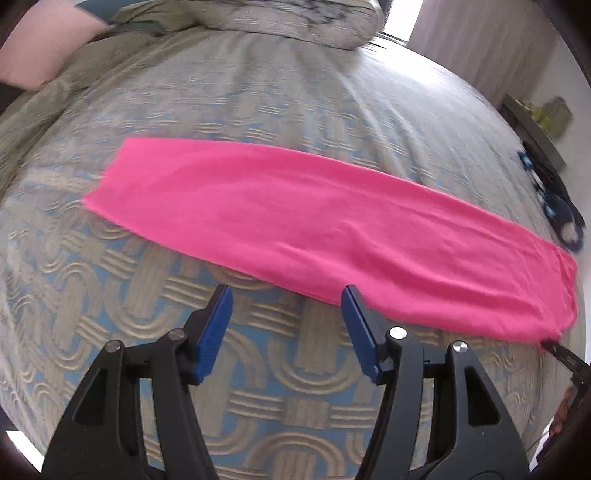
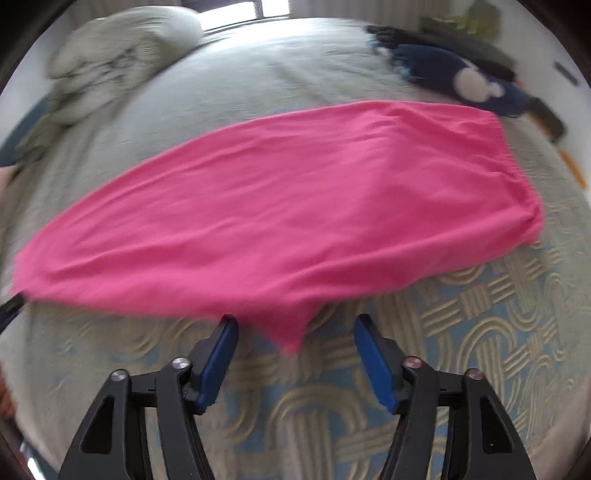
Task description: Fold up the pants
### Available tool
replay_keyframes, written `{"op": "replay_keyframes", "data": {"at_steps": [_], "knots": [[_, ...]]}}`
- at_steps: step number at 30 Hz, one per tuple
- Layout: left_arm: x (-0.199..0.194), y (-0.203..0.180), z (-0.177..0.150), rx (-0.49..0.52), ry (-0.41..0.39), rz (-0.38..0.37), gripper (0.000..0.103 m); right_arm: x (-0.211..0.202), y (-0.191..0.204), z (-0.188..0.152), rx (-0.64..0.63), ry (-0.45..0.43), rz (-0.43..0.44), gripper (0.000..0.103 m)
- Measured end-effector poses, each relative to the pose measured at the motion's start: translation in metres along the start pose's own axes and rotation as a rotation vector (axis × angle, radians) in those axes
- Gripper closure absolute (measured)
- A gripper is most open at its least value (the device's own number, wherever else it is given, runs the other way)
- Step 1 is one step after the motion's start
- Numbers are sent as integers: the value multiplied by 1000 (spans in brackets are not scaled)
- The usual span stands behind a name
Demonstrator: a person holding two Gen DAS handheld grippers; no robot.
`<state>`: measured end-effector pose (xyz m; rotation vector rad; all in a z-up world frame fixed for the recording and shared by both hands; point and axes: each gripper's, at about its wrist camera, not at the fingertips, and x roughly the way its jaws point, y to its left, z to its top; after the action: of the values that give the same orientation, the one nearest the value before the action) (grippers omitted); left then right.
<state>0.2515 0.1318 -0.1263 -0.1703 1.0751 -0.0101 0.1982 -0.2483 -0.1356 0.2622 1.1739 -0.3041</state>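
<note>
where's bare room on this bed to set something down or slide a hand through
Free: the bedspread strip along the pink pants near edge, and the wide stretch between the pants and the grey pillow. Crowded: beyond the waistband end, where dark blue clothing lies.

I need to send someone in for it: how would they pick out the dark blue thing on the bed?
Start at the bed with the loop-patterned bedspread and find the long pink pants laid across it. Go just past their gathered waistband end, toward the bed's far edge, to the dark blue item. It is the only dark blue piece there, and it carries a white round-eared patch.
</note>
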Motion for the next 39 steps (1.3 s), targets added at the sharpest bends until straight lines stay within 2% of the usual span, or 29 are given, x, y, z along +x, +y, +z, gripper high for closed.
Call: {"op": "replay_keyframes", "data": {"at_steps": [2, 5, 8, 12, 16, 18, 19, 21, 22, 23, 24, 28, 29, 31, 34, 39], "knots": [[-3, 21, 4, -57, -1, 30, 41, -3, -14, 3, 100, 5, 99, 99], [-9, 63, 8, -156, -22, 97, 41, -28, -27, -1, 130, -18, 185, 100], [-8, 109, 10, -284, -28, 150, 41, -35, -38, -4, 120, -6, 186, 101], [-1, 152, 7, -458, -13, 92, 41, -5, -40, -11, 118, 122, 163, 99], [9, 173, 11, -560, -15, 27, 41, -20, -39, -10, 94, 81, 157, 96], [12, 175, 20, -572, -24, 21, 41, -36, -39, -9, 50, -7, 110, 92], [15, 175, 26, -573, -24, 8, 41, -47, -36, -8, 23, -97, 78, 90], [24, 170, 37, -571, -19, -5, 41, -67, -28, -14, -12, -264, 47, 78], [27, 169, 40, -570, -20, -5, 41, -77, -21, -15, -47, -357, 50, 76], [32, 165, 45, -563, -19, -6, 41, -77, -11, -12, -80, -375, 37, 74], [34, 163, 47, -557, -18, -6, 41, -75, -1, -10, -105, -365, 23, 74], [42, 161, 58, -548, -26, -5, 42, -56, 3, -5, -43, -223, 157, 74], [43, 161, 60, -560, -32, 3, 47, -50, 4, -3, -33, -199, 167, 74], [46, 161, 64, -551, -15, 16, 91, -47, 12, -3, -57, -189, 149, 74], [43, 161, 68, -530, -22, 8, 92, -41, 28, 1, -127, -183, 116, 74], [31, 144, 74, -420, -69, 72, 92, -40, 52, 0, -221, -136, 173, 74]]}}
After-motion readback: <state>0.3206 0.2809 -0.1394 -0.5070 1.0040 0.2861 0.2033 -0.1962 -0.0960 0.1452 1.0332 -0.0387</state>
